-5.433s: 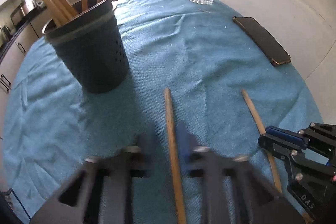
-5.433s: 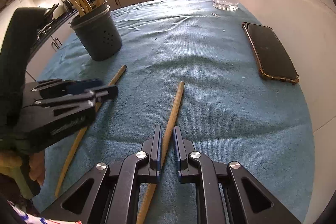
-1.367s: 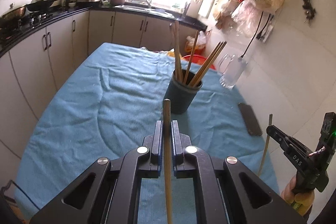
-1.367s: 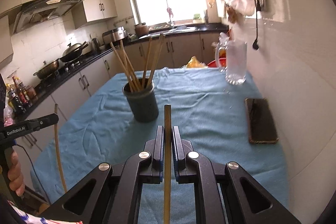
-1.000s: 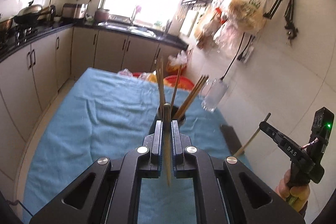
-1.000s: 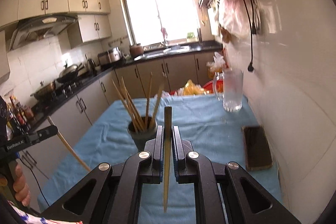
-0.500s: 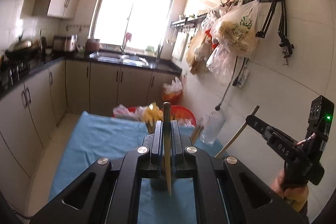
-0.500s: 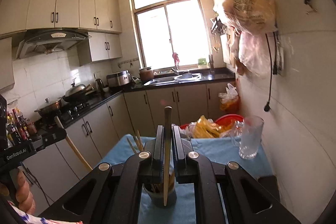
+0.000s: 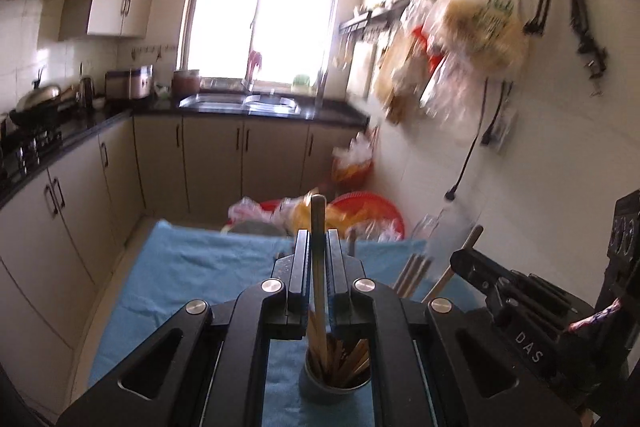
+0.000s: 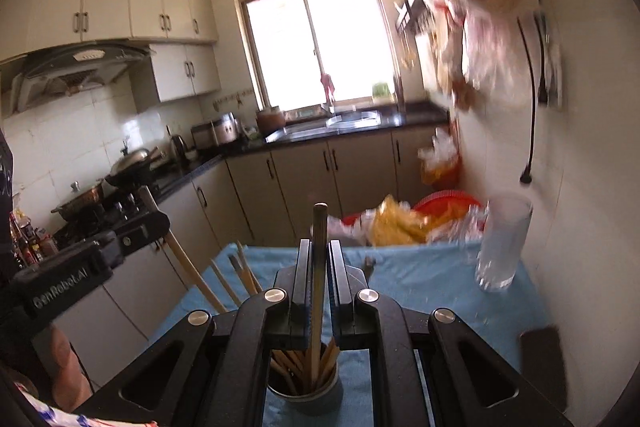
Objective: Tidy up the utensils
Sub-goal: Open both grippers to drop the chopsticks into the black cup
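Observation:
My left gripper [image 9: 319, 247] is shut on a wooden chopstick [image 9: 319, 267] held upright, its lower end down inside the dark utensil holder [image 9: 334, 387], which holds several wooden sticks. My right gripper [image 10: 319, 251] is shut on a second chopstick [image 10: 319, 279], also upright with its lower end in the holder [image 10: 304, 393]. Each gripper shows in the other's view, the right one [image 9: 516, 295] and the left one [image 10: 96, 259], each with its stick slanting down toward the holder.
The holder stands on a table with a blue cloth [image 9: 192, 267]. A glass mug [image 10: 502, 243] stands at the far right and a dark phone [image 10: 542, 355] lies near the right edge. Red basins and bags [image 10: 420, 219] sit beyond the table.
Both grippers have moved in over the holder and tipped more upright. The chopsticks' lower ends now reach into the holder's mouth. Both stay shut on their sticks.

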Motion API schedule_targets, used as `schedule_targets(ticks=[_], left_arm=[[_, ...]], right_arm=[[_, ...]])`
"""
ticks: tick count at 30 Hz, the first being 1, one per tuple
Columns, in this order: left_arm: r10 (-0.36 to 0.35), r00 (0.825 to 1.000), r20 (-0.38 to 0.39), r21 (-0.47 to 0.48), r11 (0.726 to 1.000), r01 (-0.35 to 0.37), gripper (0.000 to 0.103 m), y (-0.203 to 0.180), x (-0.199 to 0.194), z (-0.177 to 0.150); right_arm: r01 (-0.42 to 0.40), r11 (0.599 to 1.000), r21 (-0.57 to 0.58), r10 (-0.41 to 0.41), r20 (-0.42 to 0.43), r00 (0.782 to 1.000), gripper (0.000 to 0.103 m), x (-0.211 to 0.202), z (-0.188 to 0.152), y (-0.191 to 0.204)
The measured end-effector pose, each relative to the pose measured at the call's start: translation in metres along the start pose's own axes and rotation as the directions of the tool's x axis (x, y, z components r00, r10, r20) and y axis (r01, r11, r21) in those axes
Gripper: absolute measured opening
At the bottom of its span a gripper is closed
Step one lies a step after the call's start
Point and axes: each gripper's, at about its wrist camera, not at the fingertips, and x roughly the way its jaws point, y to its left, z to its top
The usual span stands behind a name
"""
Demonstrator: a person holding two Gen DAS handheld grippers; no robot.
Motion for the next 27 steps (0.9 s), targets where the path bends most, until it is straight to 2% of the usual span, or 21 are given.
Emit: schedule_targets(ticks=[4, 9, 13, 18, 23, 27], left_arm=[[0.013, 0.998, -0.059, -0.031, 0.999, -0.015, 0.006, 0.009, 0.020, -0.019], [0.015, 0.998, -0.069, -0.052, 0.998, -0.019, 0.008, 0.015, 0.013, -0.029], [0.035, 0.998, -0.046, -0.048, 0.998, -0.037, 0.021, 0.020, -0.009, -0.032], [0.062, 0.998, -0.031, -0.070, 0.995, -0.064, 0.025, 0.034, -0.044, -0.038], [0.110, 0.994, -0.010, -0.100, 0.989, -0.110, 0.043, 0.053, -0.087, -0.058], [0.160, 0.987, -0.033, -0.128, 0.978, -0.163, 0.054, 0.065, -0.108, -0.084]], right_arm=[[0.000, 1.000, 0.020, 0.000, -0.037, 0.999, 0.008, 0.017, -0.010, -0.014], [0.003, 0.999, 0.040, -0.001, -0.046, 0.999, 0.008, 0.024, -0.013, -0.026], [0.001, 0.999, 0.053, 0.001, -0.034, 0.999, 0.025, 0.016, -0.015, -0.027], [0.001, 0.999, 0.047, -0.001, 0.002, 1.000, 0.028, -0.008, -0.016, -0.027], [0.022, 0.999, 0.028, -0.023, 0.032, 0.999, 0.046, -0.042, -0.029, -0.024], [0.053, 0.999, -0.004, -0.052, 0.024, 0.998, 0.052, -0.064, -0.054, -0.019]])
